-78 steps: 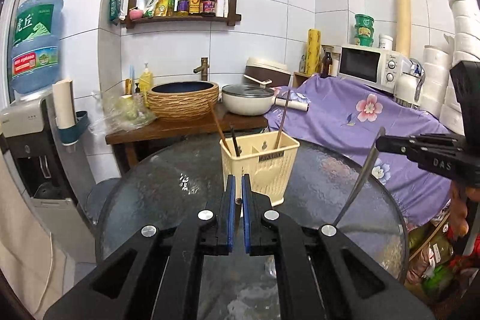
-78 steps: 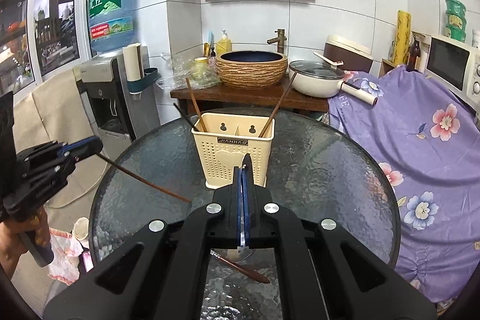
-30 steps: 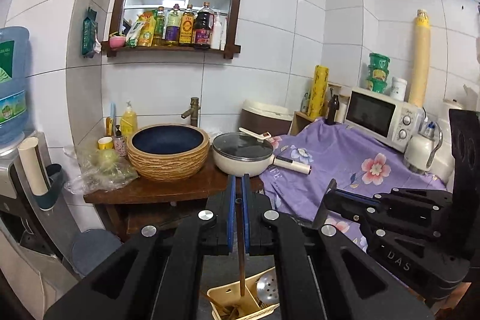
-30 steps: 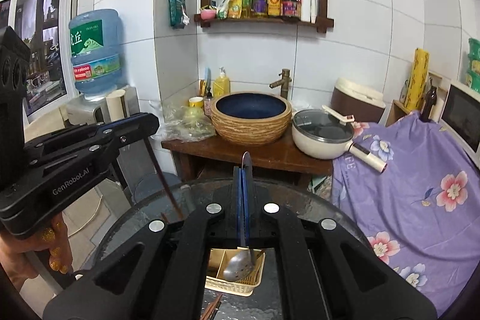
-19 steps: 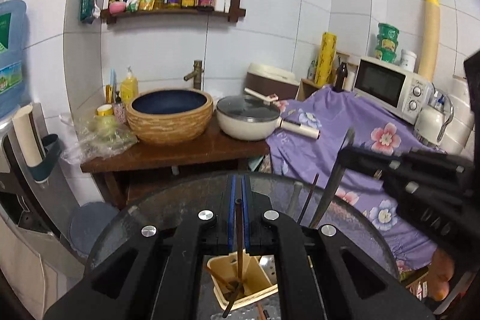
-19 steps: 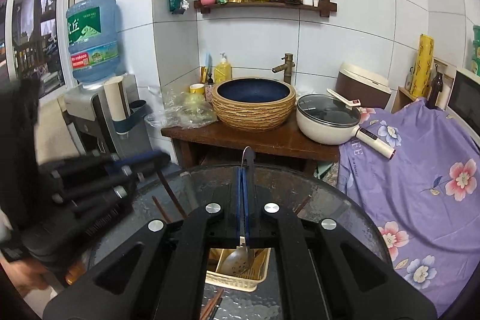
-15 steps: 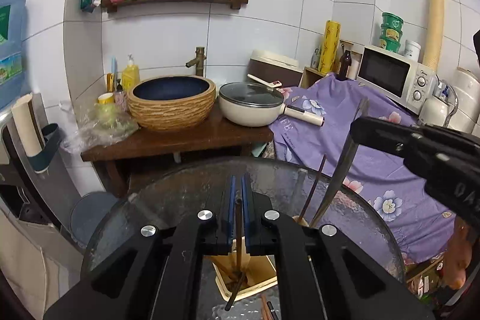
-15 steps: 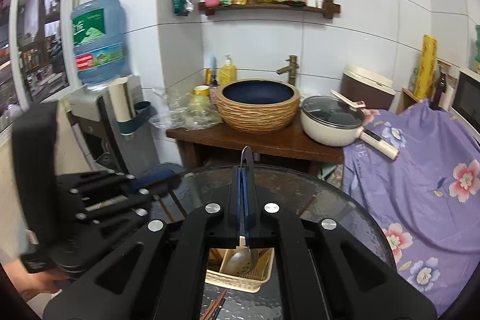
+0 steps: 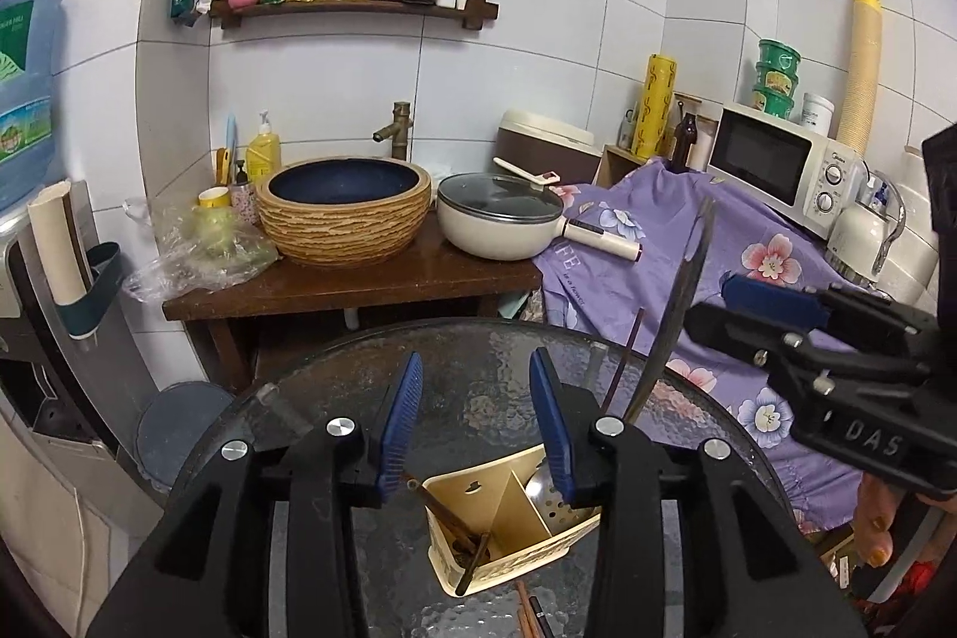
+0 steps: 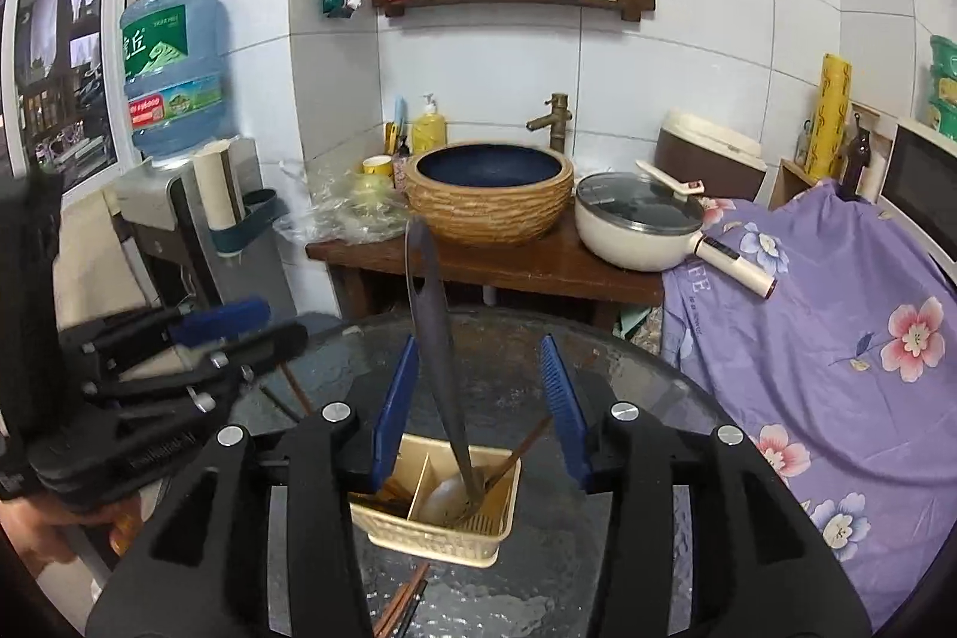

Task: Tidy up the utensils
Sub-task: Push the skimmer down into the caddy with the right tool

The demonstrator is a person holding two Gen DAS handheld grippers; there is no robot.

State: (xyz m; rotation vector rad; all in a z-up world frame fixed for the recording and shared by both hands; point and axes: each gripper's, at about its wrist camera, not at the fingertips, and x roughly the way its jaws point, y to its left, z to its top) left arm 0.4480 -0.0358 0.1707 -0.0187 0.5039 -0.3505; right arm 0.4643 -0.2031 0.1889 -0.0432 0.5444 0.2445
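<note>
Both tongs hung over the cream caddy point(image 10: 433, 530) on the glass desk point(image 10: 634, 381). The right tongs point(image 10: 485, 402) were opening, and the ladle point(image 10: 439, 357) stood free between the blue pads, its bowl down in the caddy's right compartment. The left tongs point(image 9: 475, 423) were opening too, with nothing between them; brown chopsticks point(image 9: 460, 533) leaned in the left compartment below. More chopsticks point(image 10: 401, 605) lay on the desk just beside the caddy.
</note>
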